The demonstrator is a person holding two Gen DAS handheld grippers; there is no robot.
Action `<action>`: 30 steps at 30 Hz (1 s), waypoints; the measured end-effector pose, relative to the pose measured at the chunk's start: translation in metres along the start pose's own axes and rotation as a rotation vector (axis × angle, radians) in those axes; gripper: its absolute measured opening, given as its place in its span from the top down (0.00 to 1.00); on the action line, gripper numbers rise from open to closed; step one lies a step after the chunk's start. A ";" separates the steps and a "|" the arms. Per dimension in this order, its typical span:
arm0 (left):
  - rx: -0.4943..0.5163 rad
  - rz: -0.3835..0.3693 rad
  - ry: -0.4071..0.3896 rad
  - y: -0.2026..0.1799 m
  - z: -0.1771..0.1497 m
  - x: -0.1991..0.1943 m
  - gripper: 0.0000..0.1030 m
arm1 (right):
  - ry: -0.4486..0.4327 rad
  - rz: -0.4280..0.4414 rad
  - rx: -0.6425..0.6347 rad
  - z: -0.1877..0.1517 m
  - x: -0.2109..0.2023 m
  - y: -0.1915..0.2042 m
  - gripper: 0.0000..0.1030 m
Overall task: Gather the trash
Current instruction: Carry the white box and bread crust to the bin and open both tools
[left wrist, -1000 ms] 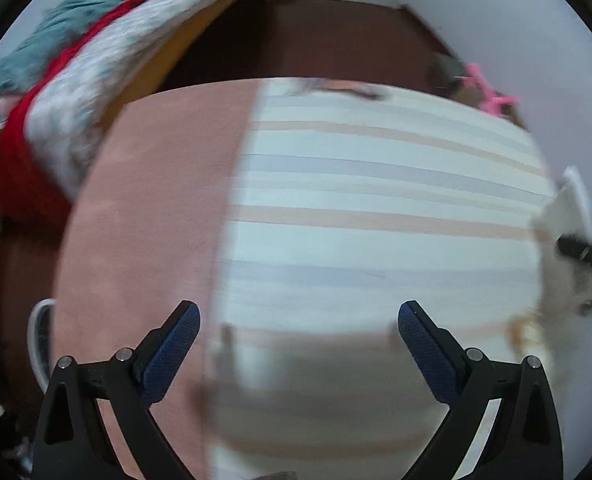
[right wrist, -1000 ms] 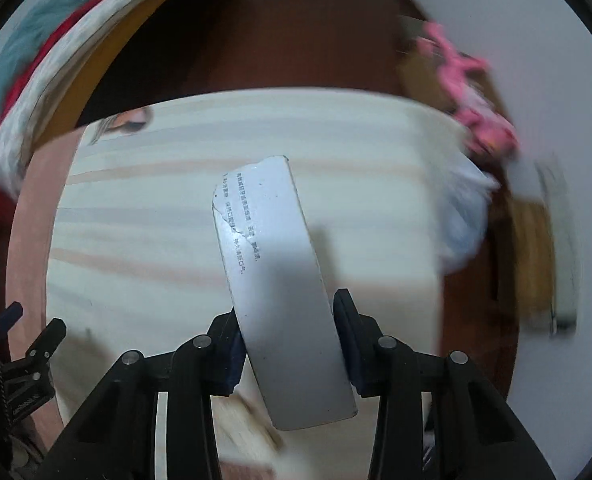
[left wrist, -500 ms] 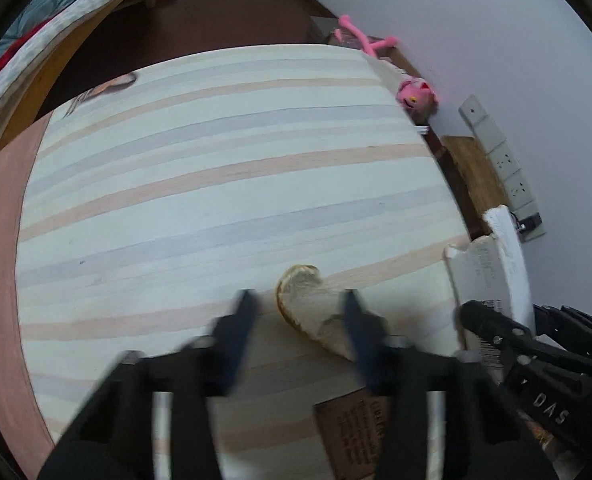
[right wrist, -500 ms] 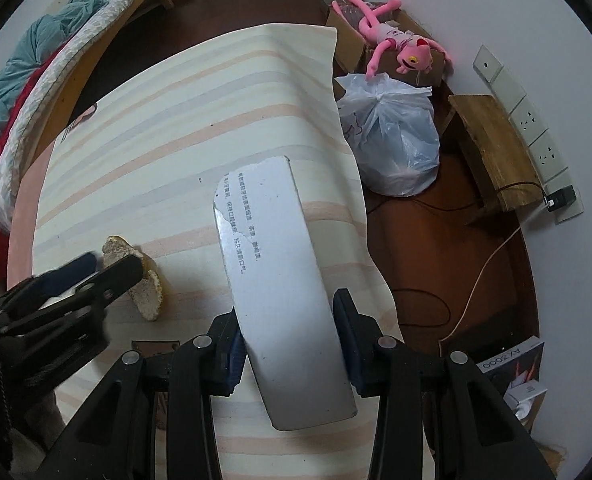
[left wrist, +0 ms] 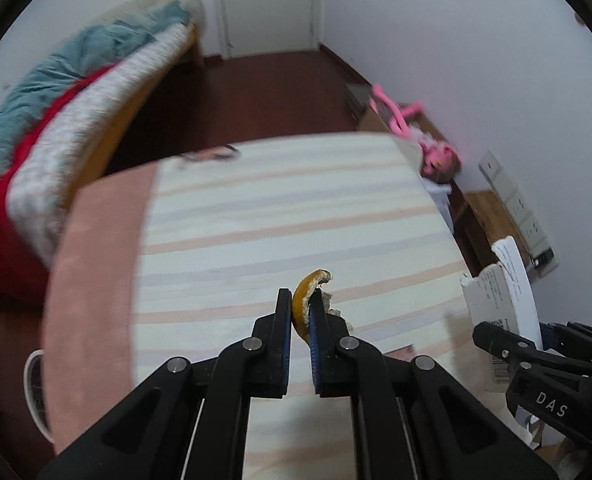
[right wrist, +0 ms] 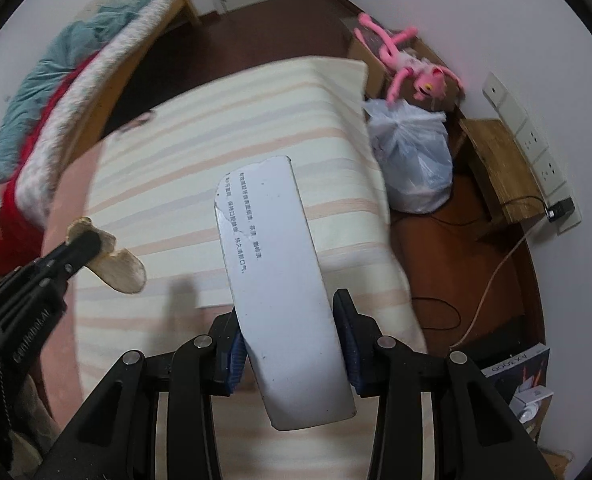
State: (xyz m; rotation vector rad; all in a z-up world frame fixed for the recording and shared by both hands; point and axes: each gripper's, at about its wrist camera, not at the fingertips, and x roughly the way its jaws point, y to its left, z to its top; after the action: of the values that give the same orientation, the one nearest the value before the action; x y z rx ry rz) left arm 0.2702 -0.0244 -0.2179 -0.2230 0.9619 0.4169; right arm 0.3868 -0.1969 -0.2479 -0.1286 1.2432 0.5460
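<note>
Left gripper [left wrist: 299, 316] clamped on a piece of orange peel [left wrist: 304, 300], jaws almost together with the rind pinched between the blue pads; peel lifted clear of the striped cloth [left wrist: 280, 216], orange skin to one side and pale pith to the other. From the right wrist view, same peel [right wrist: 114, 262] hanging from the left gripper [right wrist: 80, 245] over the left part of the striped cloth [right wrist: 224, 120]. Right gripper [right wrist: 288, 334] closed at a medium gap on a torn white cardboard box [right wrist: 280, 280], pads pressed to both long sides, printed text on the upper face, ragged torn end pointing away over the cloth. Same box [left wrist: 499, 292] visible in the left wrist view past the cloth's right edge, held by the right gripper [left wrist: 491, 336].

Beyond the cloth's right edge, on the floor: tied white plastic bag [right wrist: 413, 160], then a pink plush toy [right wrist: 407, 62] lying on a cardboard carton beside the wall. Left of the cloth: bed [left wrist: 96, 112] with a teal blanket and a red one. Bare pinkish surface [left wrist: 92, 280] along the cloth's left side.
</note>
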 end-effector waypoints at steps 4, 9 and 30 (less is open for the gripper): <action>-0.033 0.040 -0.057 0.041 -0.015 -0.049 0.95 | -0.045 0.067 -0.028 -0.017 -0.036 0.038 0.59; -0.089 0.087 -0.102 0.103 -0.036 -0.107 0.95 | -0.086 0.169 -0.089 -0.039 -0.076 0.105 0.59; -0.460 0.358 -0.169 0.420 -0.135 -0.237 0.95 | 0.038 0.465 -0.505 -0.136 -0.080 0.505 0.59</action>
State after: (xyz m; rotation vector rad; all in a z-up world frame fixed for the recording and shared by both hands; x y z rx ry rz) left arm -0.1336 0.2457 -0.0971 -0.4268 0.7285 0.9730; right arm 0.0200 0.1626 -0.1193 -0.2772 1.1510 1.2630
